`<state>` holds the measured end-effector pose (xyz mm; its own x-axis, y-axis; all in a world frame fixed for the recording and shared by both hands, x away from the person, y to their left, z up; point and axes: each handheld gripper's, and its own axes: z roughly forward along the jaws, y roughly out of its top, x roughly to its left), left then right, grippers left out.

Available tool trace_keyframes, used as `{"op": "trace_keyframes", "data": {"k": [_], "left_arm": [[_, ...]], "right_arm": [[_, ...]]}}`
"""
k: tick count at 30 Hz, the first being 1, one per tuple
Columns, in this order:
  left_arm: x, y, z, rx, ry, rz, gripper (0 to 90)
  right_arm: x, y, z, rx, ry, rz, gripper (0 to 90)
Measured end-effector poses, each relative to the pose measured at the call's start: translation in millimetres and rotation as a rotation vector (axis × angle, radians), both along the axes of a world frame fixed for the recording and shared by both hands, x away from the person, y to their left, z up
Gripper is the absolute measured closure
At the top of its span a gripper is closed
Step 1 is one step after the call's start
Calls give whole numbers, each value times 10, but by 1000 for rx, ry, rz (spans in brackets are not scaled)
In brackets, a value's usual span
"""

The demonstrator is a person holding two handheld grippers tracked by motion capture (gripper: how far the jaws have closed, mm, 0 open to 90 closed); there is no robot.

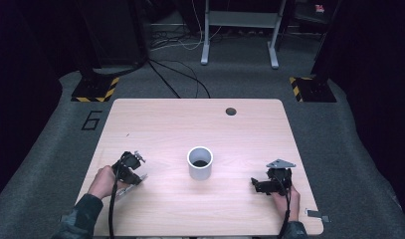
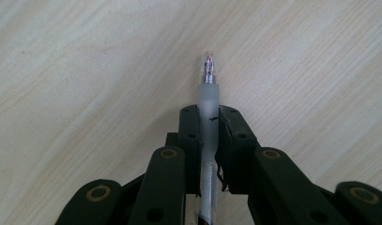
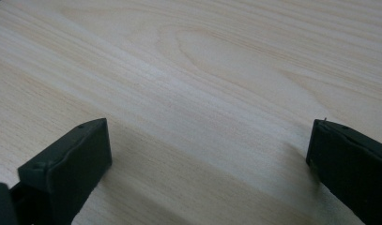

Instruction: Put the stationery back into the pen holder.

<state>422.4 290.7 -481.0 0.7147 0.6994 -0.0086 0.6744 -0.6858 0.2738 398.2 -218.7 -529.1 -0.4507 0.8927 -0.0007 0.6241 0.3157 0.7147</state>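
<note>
A white cylindrical cup [image 1: 200, 163] stands upright near the middle of the wooden table [image 1: 200, 124]. At the table's front left, my left gripper [image 1: 135, 169] is shut on a clear, frosted pen [image 2: 209, 98]. The pen's tip sticks out past the jaws, just above the wood. My right gripper [image 1: 262, 185] rests at the front right, held by a hand. In the right gripper view its jaws stand wide apart over bare wood, and the right gripper [image 3: 207, 154] holds nothing. The cup lies between the two grippers, slightly farther from me.
A round cable hole [image 1: 231, 111] sits near the table's far edge. A small metal piece [image 1: 317, 215] lies at the front right corner. Beyond the table are floor cables [image 1: 180, 74], a desk frame [image 1: 240, 30] and two stand bases with hazard stripes [image 1: 95, 89].
</note>
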Motion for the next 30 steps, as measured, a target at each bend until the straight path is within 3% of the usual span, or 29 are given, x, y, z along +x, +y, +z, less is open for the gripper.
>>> {"op": "trace_keyframes", "data": {"k": [7, 8, 9, 11, 19, 20, 23, 25, 30], "left_arm": [[-83, 73, 125, -94, -84, 11, 805], [-91, 83, 144, -103, -82, 8, 805], [-102, 97, 166, -117, -109, 12, 805], [-112, 107, 191, -127, -115, 13, 805], [-193, 156, 353, -234, -204, 39, 805], [-195, 160, 366, -228, -213, 35, 805], [-210, 159, 380, -249, -220, 43, 805], [-233, 174, 408, -274, -249, 43, 805], [-251, 212, 456, -308, -278, 42, 805]], "right_arm": [[2, -1, -2, 1, -5, 1, 0], [5, -5, 0, -4, -4, 5, 0], [5, -5, 0, -4, -4, 6, 0], [6, -5, -2, -3, -6, 5, 0], [10, -5, -4, 0, -8, 9, 0], [17, -5, -2, -4, -5, 6, 0], [24, -3, 1, -1, 3, 3, 0], [22, -1, 2, 0, 7, 1, 0], [21, 1, 0, -2, 1, -3, 0]]}}
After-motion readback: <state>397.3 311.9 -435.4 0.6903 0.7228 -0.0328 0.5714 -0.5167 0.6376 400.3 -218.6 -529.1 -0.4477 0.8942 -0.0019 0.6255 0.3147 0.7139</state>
